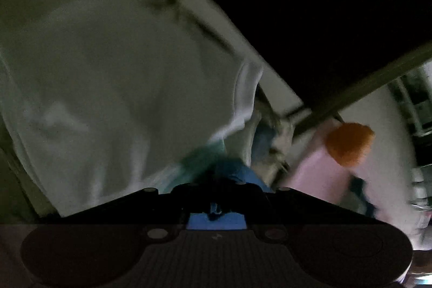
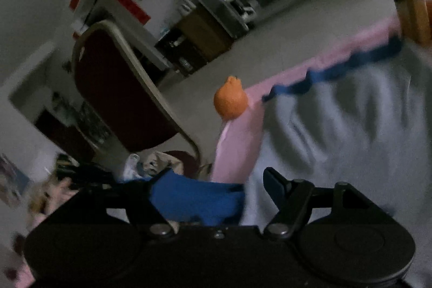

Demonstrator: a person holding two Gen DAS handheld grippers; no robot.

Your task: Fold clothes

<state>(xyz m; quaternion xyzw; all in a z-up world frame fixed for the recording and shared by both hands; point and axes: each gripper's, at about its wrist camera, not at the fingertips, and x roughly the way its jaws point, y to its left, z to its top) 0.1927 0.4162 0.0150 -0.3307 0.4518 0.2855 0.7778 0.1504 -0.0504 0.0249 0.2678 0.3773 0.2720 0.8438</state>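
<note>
A pale grey garment (image 1: 113, 77) with a blue trim fills the left wrist view and hangs lifted, blurred by motion. My left gripper (image 1: 218, 180) is shut, with the garment's blue edge (image 1: 240, 174) pinched at its tips. In the right wrist view the same grey garment (image 2: 337, 126) lies bunched on the right, its blue trim (image 2: 337, 72) running along the top. My right gripper (image 2: 216, 188) stands open with its jaws wide apart. A blue piece of the garment (image 2: 197, 199) lies between them and covers the left finger. The right finger (image 2: 274, 186) is bare.
A pink cloth (image 2: 237, 145) covers the surface under the garment; it is also in the left wrist view (image 1: 318, 172). An orange round object (image 2: 230, 97) sits at its edge (image 1: 348, 145). A dark red chair (image 2: 121, 88) stands close on the left. Shelves and furniture line the far wall.
</note>
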